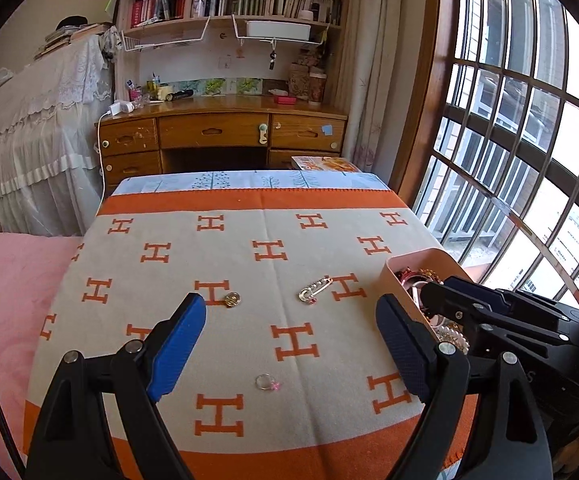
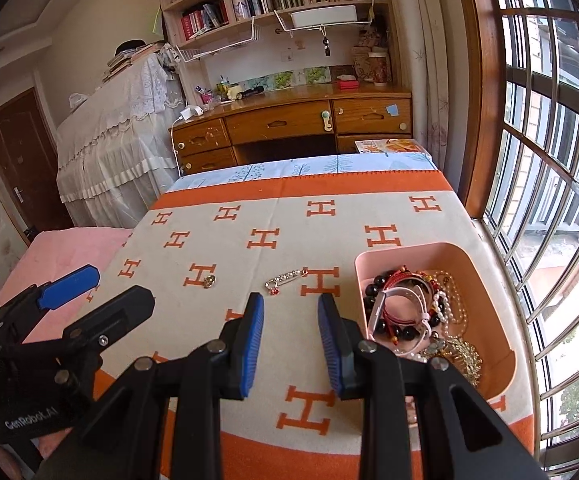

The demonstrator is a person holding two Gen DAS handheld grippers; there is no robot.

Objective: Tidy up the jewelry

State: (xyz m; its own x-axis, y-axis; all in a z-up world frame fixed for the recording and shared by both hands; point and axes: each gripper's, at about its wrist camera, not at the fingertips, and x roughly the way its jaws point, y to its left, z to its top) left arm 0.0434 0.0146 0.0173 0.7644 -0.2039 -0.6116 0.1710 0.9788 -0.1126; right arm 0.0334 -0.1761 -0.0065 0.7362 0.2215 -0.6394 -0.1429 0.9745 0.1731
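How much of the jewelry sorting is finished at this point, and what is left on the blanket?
Done: the pink tray already holds a heap of bead bracelets, a pearl strand and a watch. In hand: nothing; the left gripper and right gripper both have empty, open jaws above the blanket. Left: three loose pieces, the safety-pin brooch, the small gold charm and the ring with a pink stone.

Orange-and-cream blanket (image 1: pixel 249 264) under pink tray (image 2: pixel 489 264), brooch (image 1: pixel 315 289), ring (image 1: pixel 267 381), charm (image 1: pixel 233 299).
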